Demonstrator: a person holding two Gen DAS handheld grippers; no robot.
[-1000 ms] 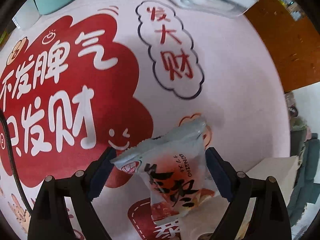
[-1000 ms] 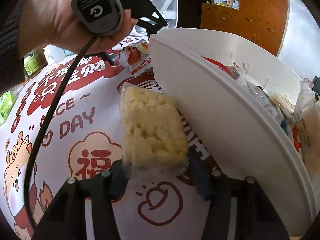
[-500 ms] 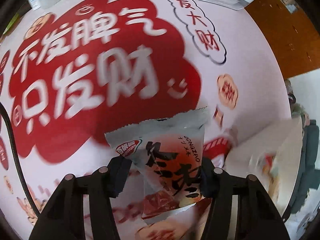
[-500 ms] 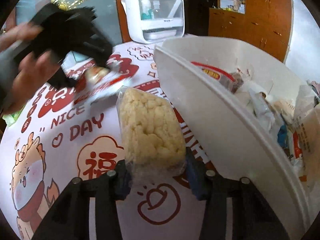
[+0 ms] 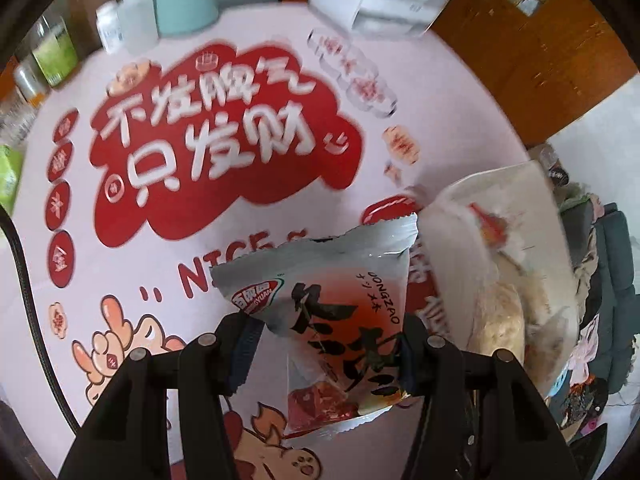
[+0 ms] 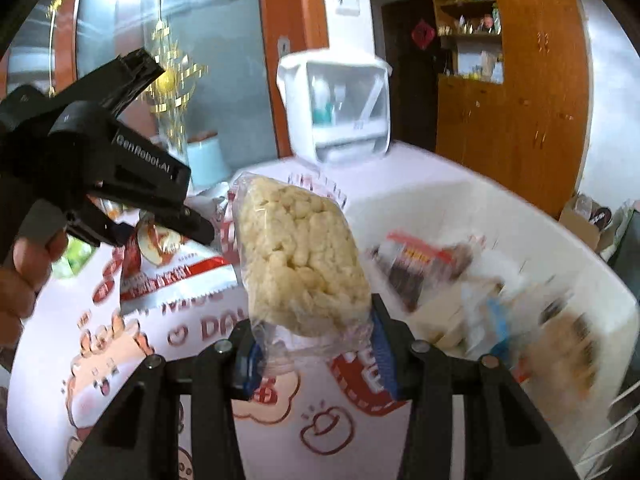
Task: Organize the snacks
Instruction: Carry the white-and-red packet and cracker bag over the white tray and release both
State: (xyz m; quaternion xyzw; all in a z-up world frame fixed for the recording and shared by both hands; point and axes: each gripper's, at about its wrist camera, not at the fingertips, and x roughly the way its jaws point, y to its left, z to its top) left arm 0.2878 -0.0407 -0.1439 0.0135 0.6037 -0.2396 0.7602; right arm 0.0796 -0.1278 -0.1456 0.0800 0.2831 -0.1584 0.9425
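My left gripper (image 5: 326,354) is shut on a silver and red snack packet (image 5: 332,320) and holds it above the table. It also shows in the right wrist view (image 6: 168,216), with the packet (image 6: 176,268) hanging under it. My right gripper (image 6: 316,352) is shut on a clear-wrapped yellow puffed rice cake (image 6: 298,256), raised off the table. The white snack bin (image 6: 500,208) with several packets in it stands to the right of the cake. The bin appears blurred at the right in the left wrist view (image 5: 500,240).
The table carries a pink and red printed cloth (image 5: 224,152). At the back stand a white box-shaped appliance (image 6: 340,112), a teal canister (image 5: 184,0) and several bottles (image 5: 120,20). A wooden cabinet (image 6: 516,120) stands behind the table.
Both grippers have risen with their snacks. The left gripper has pulled back from the table toward the bin. The right gripper has tilted up, so the inside of the bin shows.
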